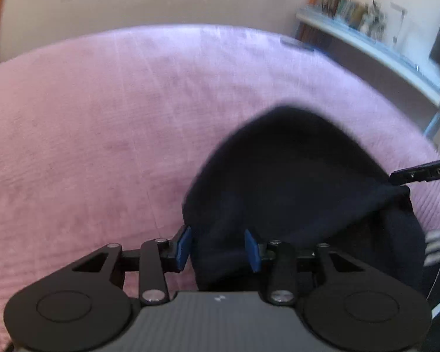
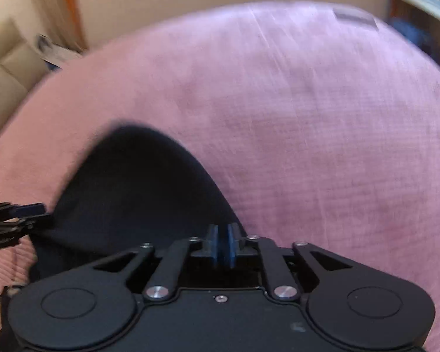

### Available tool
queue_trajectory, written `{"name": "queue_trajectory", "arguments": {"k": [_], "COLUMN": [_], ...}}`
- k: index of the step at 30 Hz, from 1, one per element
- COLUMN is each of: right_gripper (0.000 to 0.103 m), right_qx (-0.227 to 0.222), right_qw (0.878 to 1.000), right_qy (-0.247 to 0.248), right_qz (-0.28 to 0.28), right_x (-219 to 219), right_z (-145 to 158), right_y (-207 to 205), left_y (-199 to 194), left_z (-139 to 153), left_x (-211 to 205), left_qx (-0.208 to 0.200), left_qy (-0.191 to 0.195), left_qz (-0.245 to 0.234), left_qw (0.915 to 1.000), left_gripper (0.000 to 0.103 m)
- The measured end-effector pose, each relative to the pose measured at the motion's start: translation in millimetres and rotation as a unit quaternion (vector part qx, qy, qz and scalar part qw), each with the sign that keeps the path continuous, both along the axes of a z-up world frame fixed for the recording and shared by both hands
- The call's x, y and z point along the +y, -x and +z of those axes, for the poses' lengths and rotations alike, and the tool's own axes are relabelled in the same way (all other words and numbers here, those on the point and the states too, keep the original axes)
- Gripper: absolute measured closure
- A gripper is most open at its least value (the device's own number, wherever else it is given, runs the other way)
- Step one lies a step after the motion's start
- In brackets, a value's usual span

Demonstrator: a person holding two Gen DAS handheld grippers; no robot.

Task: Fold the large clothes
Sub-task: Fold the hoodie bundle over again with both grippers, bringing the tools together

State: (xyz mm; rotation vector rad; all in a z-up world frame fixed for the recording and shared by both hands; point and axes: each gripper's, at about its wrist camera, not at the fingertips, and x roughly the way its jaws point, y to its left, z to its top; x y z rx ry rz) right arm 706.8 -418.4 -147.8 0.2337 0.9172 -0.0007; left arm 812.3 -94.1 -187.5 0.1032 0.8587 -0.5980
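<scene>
A dark navy garment (image 1: 284, 176) is lifted over a pink bedspread (image 1: 102, 135) and hangs in a blurred fold. My left gripper (image 1: 218, 248) is open, its blue pads apart, with the garment's edge lying between and against them. My right gripper (image 2: 223, 245) is shut on an edge of the garment (image 2: 138, 187), its blue pads pressed together. The right gripper's tip shows at the right of the left wrist view (image 1: 419, 173), touching the cloth. The left gripper shows at the left edge of the right wrist view (image 2: 11, 220). White stripes (image 1: 435, 246) show on the garment's lower right.
The pink bedspread (image 2: 322, 135) fills both views. A long shelf with books and a dark screen (image 1: 375, 38) runs along the right wall. A small grey item (image 2: 356, 17) lies on the bed's far right. A beige sofa (image 2: 6, 67) stands at the left.
</scene>
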Motion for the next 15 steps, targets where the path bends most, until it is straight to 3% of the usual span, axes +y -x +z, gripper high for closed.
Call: {"name": "queue_trajectory", "arguments": {"k": [1, 4, 6, 7, 8, 10, 11, 13, 15], "right_gripper": [0.072, 0.065, 0.048, 0.033, 0.029, 0.027, 0.027, 0.027, 0.027], "right_qx": [-0.008, -0.032, -0.036, -0.043, -0.055, -0.066, -0.059, -0.042, -0.028], "right_qw": [1.0, 0.998, 0.996, 0.995, 0.994, 0.992, 0.992, 0.992, 0.992], "right_qy": [0.004, 0.02, 0.025, 0.024, 0.022, 0.024, 0.026, 0.022, 0.018], "right_qz": [0.014, 0.055, 0.075, 0.084, 0.093, 0.104, 0.107, 0.116, 0.123], "right_x": [5.6, 23.8, 35.0, 37.4, 41.2, 43.6, 45.0, 45.6, 46.0], "right_z": [5.8, 12.0, 9.4, 6.7, 9.2, 5.3, 2.0, -8.2, -17.0], "right_y": [-6.7, -35.8, -55.2, -64.8, -66.2, -75.2, -82.2, -94.3, -104.1], "left_y": [-3.7, -24.3, -38.6, -40.7, -44.8, -57.1, -57.1, -63.4, -75.8], "left_z": [8.2, 17.3, 14.7, 11.4, 8.9, 6.4, 6.9, 6.4, -0.6], "left_x": [-1.6, -20.1, -36.9, -43.6, -49.0, -56.5, -53.2, -55.1, -57.7], "left_qx": [-0.015, -0.021, -0.024, -0.027, -0.028, -0.032, -0.033, -0.025, 0.005], "left_qy": [0.007, 0.018, 0.008, 0.001, -0.006, 0.004, 0.018, 0.037, 0.043], "left_qz": [0.008, 0.02, 0.022, 0.028, 0.036, 0.028, 0.017, 0.007, -0.008], "left_qw": [0.9998, 0.9994, 0.9994, 0.9993, 0.9989, 0.9991, 0.9992, 0.999, 0.999], "left_gripper": [0.057, 0.05, 0.05, 0.05, 0.049, 0.043, 0.029, 0.019, 0.029]}}
